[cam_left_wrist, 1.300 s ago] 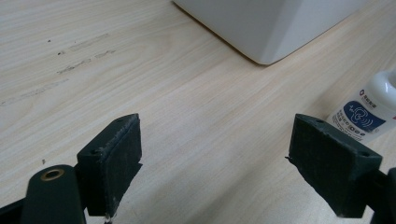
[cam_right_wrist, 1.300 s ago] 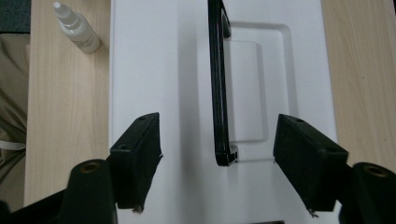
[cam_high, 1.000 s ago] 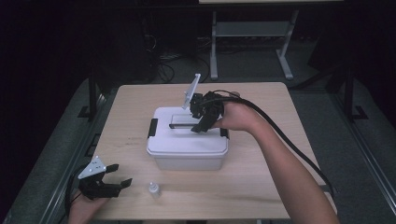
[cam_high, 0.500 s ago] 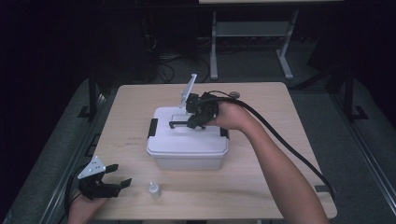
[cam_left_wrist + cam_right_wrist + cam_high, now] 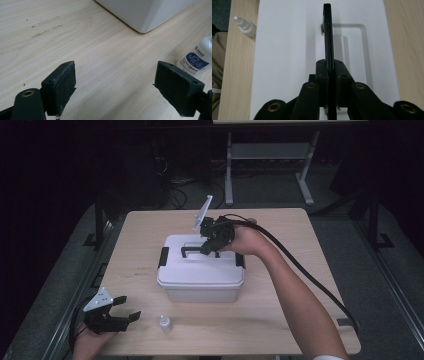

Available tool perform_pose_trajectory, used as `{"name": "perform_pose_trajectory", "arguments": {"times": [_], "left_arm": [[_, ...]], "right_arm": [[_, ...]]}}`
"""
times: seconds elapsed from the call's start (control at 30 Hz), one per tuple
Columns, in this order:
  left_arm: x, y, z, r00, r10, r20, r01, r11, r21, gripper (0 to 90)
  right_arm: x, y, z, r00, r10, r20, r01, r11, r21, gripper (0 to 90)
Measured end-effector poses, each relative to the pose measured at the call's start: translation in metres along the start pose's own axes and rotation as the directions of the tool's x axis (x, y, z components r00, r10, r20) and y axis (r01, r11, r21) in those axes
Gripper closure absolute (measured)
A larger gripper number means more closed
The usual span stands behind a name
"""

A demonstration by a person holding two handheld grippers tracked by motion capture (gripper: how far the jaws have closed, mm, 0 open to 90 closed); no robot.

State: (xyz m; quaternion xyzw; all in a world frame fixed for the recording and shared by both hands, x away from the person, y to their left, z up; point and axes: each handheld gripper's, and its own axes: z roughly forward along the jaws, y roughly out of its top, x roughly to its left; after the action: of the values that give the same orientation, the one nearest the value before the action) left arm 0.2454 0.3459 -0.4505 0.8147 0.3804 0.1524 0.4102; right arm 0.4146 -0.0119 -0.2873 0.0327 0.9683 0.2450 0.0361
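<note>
While the right gripper clamps the box's black handle, the left gripper rests released at the bench's near-left corner. A skewed lift could slip the handle (thin, edge-on) or tip the white box

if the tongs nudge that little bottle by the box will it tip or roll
The bottle stands upright, narrow and tall for its base, with a thin nozzle, so a high nudge would probably topple it. Its body looks round, so once down it may roll across the smooth table. It is small and looks like plastic, so likely light; the open left tongs could knock it easily.
</note>
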Motion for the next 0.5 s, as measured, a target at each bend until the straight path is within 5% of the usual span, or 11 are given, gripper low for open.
{"name": "perform_pose_trajectory", "arguments": {"times": [0.5], "left_arm": [[0.0005, -0.0007, 0.0003, 1.0000, -0.004, 0.000, 0.004, 1.0000, 0.002, 17.0]], "right_arm": [[-0.0040, -0.0015, -0.0003, 0.9992, -0.036, -0.020, 0.036, 0.999, -0.018, 84.1]]}}
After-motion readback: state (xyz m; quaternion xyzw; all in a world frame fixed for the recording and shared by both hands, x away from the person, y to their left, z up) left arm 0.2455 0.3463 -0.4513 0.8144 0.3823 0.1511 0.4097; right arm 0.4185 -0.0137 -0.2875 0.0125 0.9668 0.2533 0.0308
